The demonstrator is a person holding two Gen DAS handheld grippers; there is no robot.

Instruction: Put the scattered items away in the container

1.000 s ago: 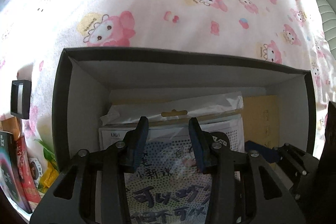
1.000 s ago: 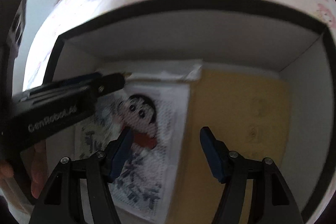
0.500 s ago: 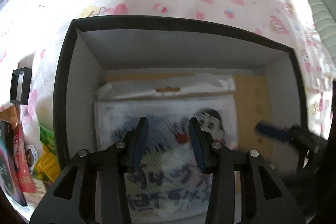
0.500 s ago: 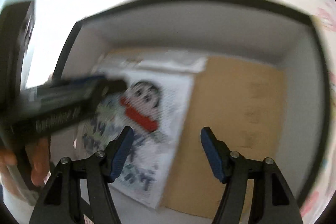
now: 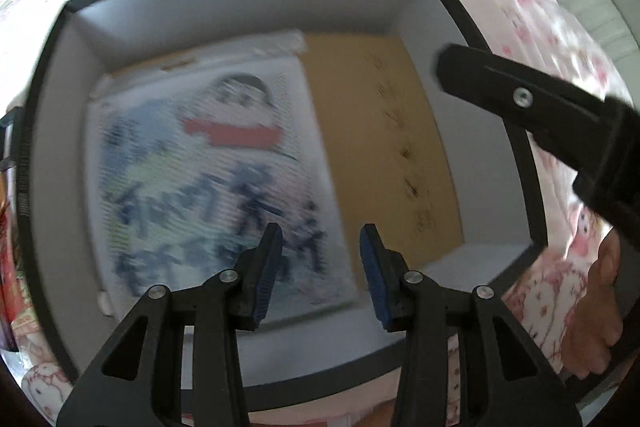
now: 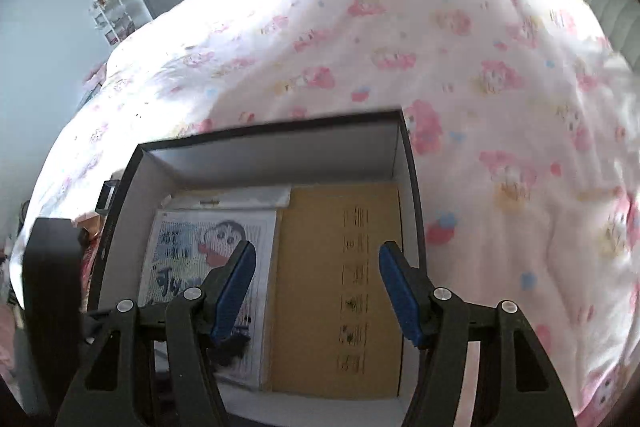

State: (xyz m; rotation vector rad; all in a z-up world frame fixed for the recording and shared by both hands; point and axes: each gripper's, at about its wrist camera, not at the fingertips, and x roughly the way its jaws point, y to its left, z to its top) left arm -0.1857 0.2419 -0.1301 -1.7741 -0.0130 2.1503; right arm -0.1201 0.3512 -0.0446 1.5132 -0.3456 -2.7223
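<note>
**A:** Pink cartoon-print bedding [image 6: 460,67] is covering a bed; what is sitting on it?

**B:** A black box [image 6: 408,163] with white inner walls is resting there. Inside, a cartoon packet [image 6: 188,251] is lying flat beside a brown envelope [image 6: 328,287].

**A:** And the grippers?

**B:** The left gripper [image 5: 320,259] is hovering over the box, fingers partly spread, pinching nothing. The right gripper [image 6: 316,291] is closing its jaws on empty air.

**A:** What is left to tidy?

**B:** Colourful packets [image 5: 10,247] are lying just outside the box's left wall. Probably fetch those next, spreading the fingers wider and clearing the rim before reaching.
</note>
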